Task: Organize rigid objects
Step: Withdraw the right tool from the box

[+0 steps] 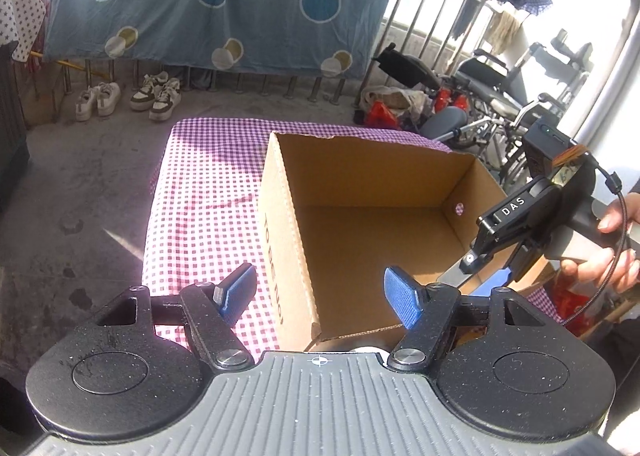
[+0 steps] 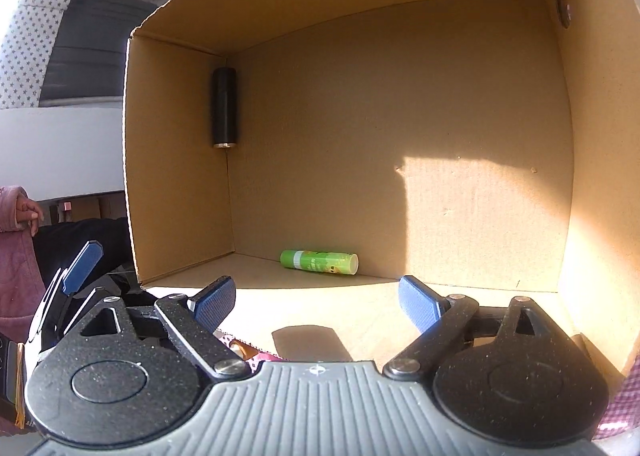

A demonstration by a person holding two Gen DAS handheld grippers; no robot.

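Both hand-held grippers, left and right, hung wide open and empty over the cardboard box. With a green tube and black cylinder boxed, fetching another object seemingly came next.

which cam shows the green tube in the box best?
Right wrist view. The green tube lies on its side on the floor of the cardboard box, by the near wall, unobstructed. The left wrist view shows the box only; the tube is not visible there, hidden behind the near wall.
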